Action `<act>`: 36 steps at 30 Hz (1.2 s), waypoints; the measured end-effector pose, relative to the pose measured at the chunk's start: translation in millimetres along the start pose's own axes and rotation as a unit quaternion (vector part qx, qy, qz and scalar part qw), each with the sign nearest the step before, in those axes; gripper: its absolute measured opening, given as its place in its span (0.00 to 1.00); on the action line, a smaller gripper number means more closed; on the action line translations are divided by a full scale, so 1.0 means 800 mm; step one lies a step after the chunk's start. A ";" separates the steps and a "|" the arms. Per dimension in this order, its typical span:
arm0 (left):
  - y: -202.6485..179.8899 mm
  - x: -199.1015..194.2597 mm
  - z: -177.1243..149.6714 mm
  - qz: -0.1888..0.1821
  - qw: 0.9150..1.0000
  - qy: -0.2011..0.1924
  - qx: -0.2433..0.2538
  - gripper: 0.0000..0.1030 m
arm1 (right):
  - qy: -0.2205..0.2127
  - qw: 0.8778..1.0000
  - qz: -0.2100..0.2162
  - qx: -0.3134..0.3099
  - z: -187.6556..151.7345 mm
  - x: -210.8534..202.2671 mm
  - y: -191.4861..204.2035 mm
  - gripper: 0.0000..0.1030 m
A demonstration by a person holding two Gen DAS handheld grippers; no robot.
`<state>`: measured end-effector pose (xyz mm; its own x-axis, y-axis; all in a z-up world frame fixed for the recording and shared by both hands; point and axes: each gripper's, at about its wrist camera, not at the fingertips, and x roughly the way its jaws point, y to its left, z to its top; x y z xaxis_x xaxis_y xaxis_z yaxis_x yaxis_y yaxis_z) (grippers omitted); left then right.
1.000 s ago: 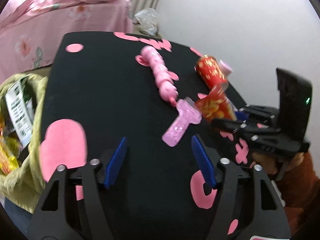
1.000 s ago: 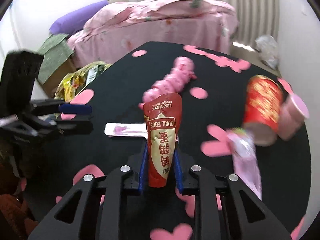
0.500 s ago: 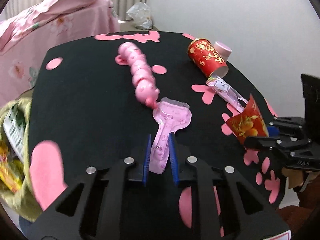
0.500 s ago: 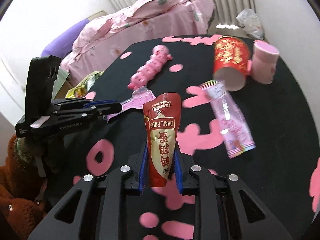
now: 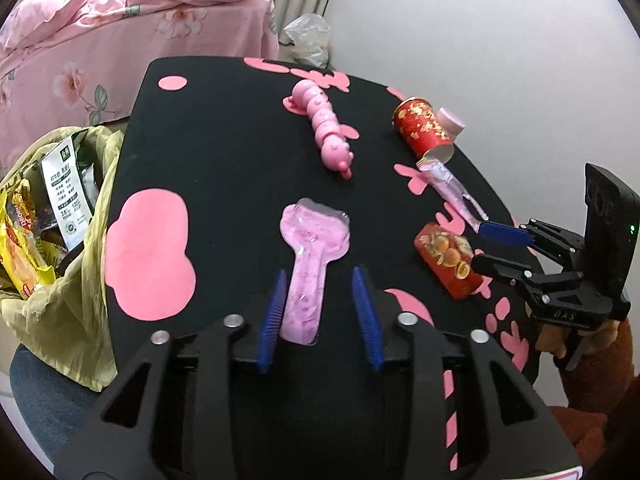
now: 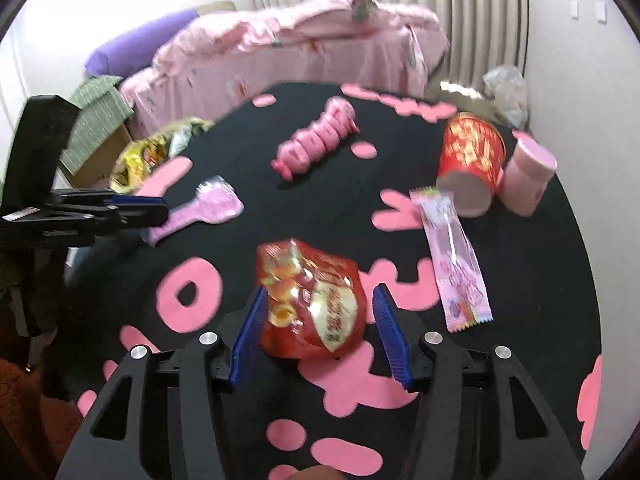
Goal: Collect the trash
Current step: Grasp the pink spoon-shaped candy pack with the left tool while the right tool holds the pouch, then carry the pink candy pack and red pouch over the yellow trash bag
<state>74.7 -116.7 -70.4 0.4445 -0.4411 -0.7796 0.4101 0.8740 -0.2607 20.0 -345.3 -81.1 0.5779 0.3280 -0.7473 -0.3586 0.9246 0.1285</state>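
My left gripper [image 5: 320, 316] is open, its blue pads on either side of the handle of a pink spoon-shaped plastic wrapper [image 5: 310, 256] that lies on the black table [image 5: 216, 136]. My right gripper [image 6: 320, 332] is open around a red quail-egg snack packet [image 6: 316, 304] lying flat on the table; the packet also shows in the left wrist view [image 5: 448, 264]. A yellow-green trash bag [image 5: 60, 216] full of wrappers hangs off the table's left edge.
On the table lie a pink caterpillar toy [image 5: 326, 128], a tipped red paper cup [image 6: 472, 160], a small pink cup [image 6: 528, 176] and a long pink wrapper [image 6: 456, 256]. A pink-covered bed [image 6: 288, 52] stands behind. A brown plush toy [image 5: 592, 400] sits at the near right.
My left gripper closed on the pink spoon wrapper, then opened again. My right gripper opened and the red packet it held upright now lies flat on the table between its pads.
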 end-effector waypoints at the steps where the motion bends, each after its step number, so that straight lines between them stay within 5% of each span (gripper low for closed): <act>1: -0.001 0.000 0.001 0.000 1.000 -0.001 0.001 0.37 | 0.002 1.000 0.003 -0.008 0.000 0.004 0.003 0.50; 6: 0.004 -0.003 0.001 0.008 1.000 -0.004 -0.001 0.41 | 0.036 0.999 0.003 -0.006 -0.005 0.038 -0.001 0.50; 8: 0.009 -0.003 0.002 0.009 1.000 -0.006 -0.005 0.42 | 0.031 0.999 0.018 0.001 -0.006 0.037 -0.001 0.33; 13: 0.007 0.003 0.005 0.010 1.000 -0.003 -0.004 0.46 | 0.017 1.000 0.004 -0.025 -0.005 0.027 0.013 0.21; 19: -0.021 0.021 0.025 0.048 0.997 -0.001 0.053 0.47 | -0.001 1.000 -0.014 -0.011 0.004 0.013 0.006 0.20; 24: -0.032 0.060 0.042 0.096 0.991 0.037 0.088 0.47 | 0.000 1.000 -0.015 -0.006 0.003 0.012 0.003 0.20; 27: -0.032 0.062 0.044 0.096 0.990 0.038 0.092 0.47 | 0.001 1.000 -0.021 -0.007 0.003 0.013 0.003 0.20; 36: -0.013 0.007 0.051 0.065 0.996 -0.024 0.059 0.19 | -0.025 0.999 -0.020 -0.016 0.026 -0.001 0.015 0.20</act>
<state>105.6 -137.0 -48.7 0.5364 -0.3381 -0.7733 0.4359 0.8955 -0.0892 30.4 -330.5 -65.0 0.6279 0.3016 -0.7175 -0.3575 0.9306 0.0782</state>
